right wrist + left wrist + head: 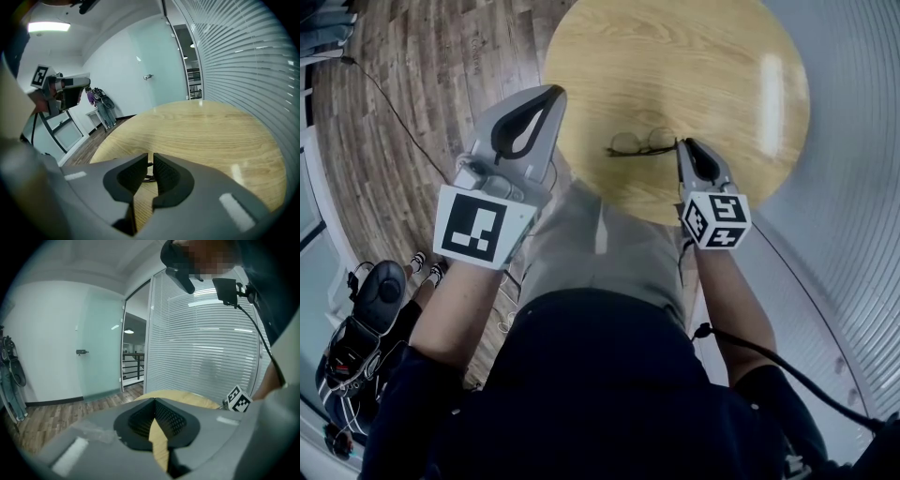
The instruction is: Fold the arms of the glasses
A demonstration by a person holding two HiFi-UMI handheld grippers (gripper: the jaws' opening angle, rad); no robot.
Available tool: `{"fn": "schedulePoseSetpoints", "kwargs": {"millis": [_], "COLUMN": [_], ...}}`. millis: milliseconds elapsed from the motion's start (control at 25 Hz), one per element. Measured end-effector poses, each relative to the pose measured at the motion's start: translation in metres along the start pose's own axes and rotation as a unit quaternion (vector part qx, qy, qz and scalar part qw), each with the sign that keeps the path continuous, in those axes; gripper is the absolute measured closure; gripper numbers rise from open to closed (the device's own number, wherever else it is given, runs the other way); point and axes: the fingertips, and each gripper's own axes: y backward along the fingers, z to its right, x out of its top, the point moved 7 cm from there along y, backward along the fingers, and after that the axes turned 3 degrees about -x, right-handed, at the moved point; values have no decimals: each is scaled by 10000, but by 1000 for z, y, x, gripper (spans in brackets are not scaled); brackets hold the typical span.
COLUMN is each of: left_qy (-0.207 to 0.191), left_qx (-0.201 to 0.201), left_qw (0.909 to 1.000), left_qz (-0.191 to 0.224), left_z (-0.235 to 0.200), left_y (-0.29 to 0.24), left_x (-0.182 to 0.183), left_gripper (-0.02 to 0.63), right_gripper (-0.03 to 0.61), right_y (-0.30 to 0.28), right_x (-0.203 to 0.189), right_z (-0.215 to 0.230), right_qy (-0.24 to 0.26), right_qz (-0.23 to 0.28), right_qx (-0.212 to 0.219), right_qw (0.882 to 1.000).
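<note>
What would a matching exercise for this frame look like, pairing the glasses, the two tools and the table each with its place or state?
Things:
1. glasses
2. left tool
3. right tool
4. table

Places or states:
a. at the table's left edge, jaw tips together, nothing between them
b. round, light wood
c. lying on the tabletop
d. jaws pinched to a narrow gap on the right end of the glasses

Pairs: 1-c, 2-a, 3-d, 4-b
</note>
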Motion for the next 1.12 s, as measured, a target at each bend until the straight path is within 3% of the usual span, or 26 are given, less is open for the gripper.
{"fn": "schedulePoseSetpoints", "kwargs": {"millis": [680, 1120], "left_qy": [87, 151], "left_qx": [55, 131], "left_qw": [9999, 9997], "left_qz": [47, 118], "left_z": [-8, -13], "left_y": [5, 15], "left_x": [-10, -10], "left_gripper": [611, 611], "right_gripper": [545, 534], "right_y": [-27, -28], "right_x": [-23, -12], "right_z": [8, 7], "right_qy": [54, 171], "right_qz": [-272, -243], "right_qx": [-109, -234], "right_qw": [9996, 9993]}}
